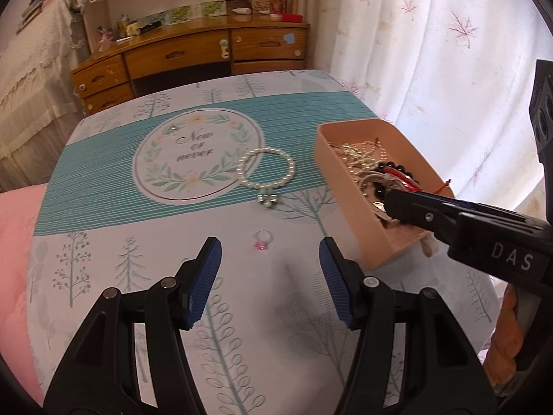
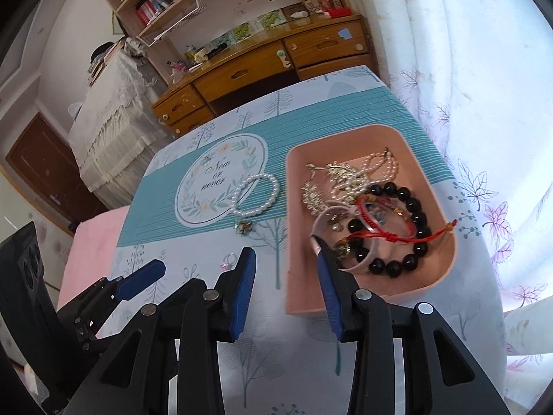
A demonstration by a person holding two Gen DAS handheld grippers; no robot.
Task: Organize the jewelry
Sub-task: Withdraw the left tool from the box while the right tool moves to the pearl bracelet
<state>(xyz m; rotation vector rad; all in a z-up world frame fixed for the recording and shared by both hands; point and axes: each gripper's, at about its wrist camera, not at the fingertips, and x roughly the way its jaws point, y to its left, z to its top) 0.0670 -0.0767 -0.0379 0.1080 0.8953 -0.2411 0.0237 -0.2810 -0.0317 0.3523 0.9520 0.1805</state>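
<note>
A pink tray [image 2: 293,228] on the table's right side holds a black bead bracelet [image 2: 411,218], a red cord bracelet [image 2: 387,235], silver chains and a clear bangle; it also shows in the left wrist view [image 1: 345,204]. A white pearl bracelet [image 1: 266,169] with a small charm lies left of the tray, also in the right wrist view [image 2: 255,195]. A small pink-stone ring [image 1: 262,240] lies just ahead of my open, empty left gripper [image 1: 269,252]. My right gripper [image 2: 287,263] is open and empty above the tray's near left corner.
The table wears a white and teal cloth [image 1: 103,180] printed with trees and a "Now or never" wreath. A pink cushion [image 1: 13,242] lies at the left edge. A wooden desk [image 1: 193,48] stands behind, a floral curtain [image 1: 432,52] on the right.
</note>
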